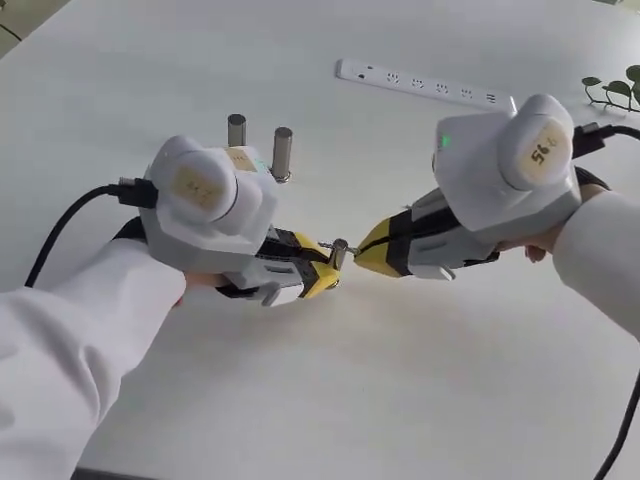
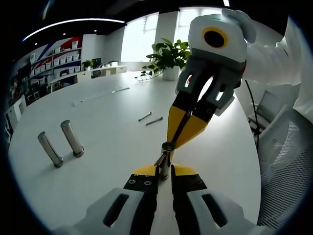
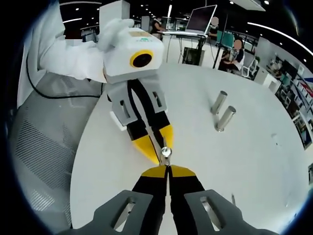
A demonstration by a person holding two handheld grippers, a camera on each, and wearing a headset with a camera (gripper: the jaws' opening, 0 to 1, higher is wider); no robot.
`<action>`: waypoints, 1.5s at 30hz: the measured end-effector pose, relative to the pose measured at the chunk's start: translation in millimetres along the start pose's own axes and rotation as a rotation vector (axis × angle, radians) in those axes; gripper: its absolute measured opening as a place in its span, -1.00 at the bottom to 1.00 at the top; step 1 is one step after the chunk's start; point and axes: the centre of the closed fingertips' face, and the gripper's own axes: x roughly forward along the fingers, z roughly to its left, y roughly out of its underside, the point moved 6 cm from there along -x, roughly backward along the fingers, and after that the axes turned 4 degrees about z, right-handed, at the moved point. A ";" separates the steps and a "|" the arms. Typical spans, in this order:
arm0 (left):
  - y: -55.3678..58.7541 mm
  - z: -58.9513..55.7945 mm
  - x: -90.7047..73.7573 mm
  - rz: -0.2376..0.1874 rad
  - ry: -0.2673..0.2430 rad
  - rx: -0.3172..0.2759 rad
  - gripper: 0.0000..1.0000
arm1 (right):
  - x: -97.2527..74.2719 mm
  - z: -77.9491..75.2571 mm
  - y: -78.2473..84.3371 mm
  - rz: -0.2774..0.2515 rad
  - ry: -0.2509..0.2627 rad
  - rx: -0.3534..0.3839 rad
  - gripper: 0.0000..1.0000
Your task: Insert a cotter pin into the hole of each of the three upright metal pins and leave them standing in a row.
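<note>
With left gripper clamped on the metal pin for steadiness, lining up cotter pin, pinched in right gripper, for insertion.

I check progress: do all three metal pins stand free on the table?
No, two metal pins stand free, while the left claw grips the third pin.

Two pins stand side by side on the bench behind the left gripper, whose jaws hold a third pin; a power strip lies beyond.
</note>
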 end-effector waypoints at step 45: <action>27.9 -9.9 -50.1 0.087 0.118 0.074 0.99 | 19.7 8.6 -10.4 -0.036 -0.008 0.079 -0.85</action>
